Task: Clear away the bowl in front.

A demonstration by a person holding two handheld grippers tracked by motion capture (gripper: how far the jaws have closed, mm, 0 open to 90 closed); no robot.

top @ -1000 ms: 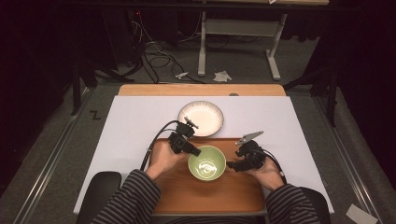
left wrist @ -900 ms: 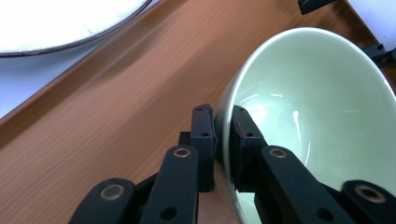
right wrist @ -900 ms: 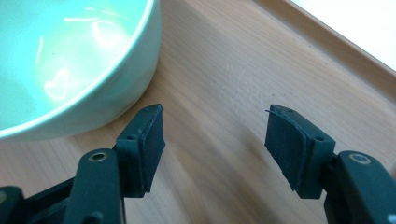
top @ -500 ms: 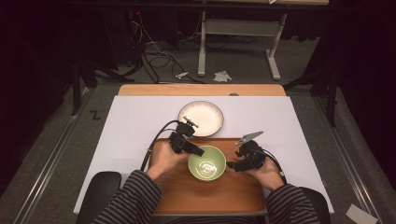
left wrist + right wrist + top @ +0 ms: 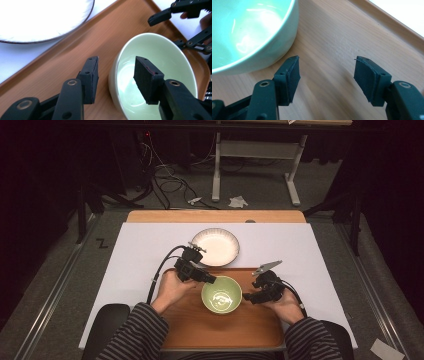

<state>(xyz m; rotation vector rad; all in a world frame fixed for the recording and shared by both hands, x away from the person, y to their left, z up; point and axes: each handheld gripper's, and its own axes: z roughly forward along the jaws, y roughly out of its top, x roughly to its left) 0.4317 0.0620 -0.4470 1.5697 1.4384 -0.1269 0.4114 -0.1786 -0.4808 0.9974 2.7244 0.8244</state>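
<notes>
Green bowl (image 5: 221, 294) sits on the wooden tray (image 5: 250, 326), near the middle of its far edge, and neither tool grips it now. The left gripper (image 5: 116, 75) has just been opening: its jaws straddle the near rim, one pad inside and one outside, both standing clear of the wall. A second ago, in the high view, that gripper sat at the same rim, so this reads as a release, and the bowl looks set down for good. The right gripper (image 5: 327, 76) hovers just beside the bowl's other side, its fingers apart over bare wood with nothing between them. Count: 1 bowl, 1 tray, 2 grippers, and 1 white plate (image 5: 215, 246) just beyond the tray's far edge.
</notes>
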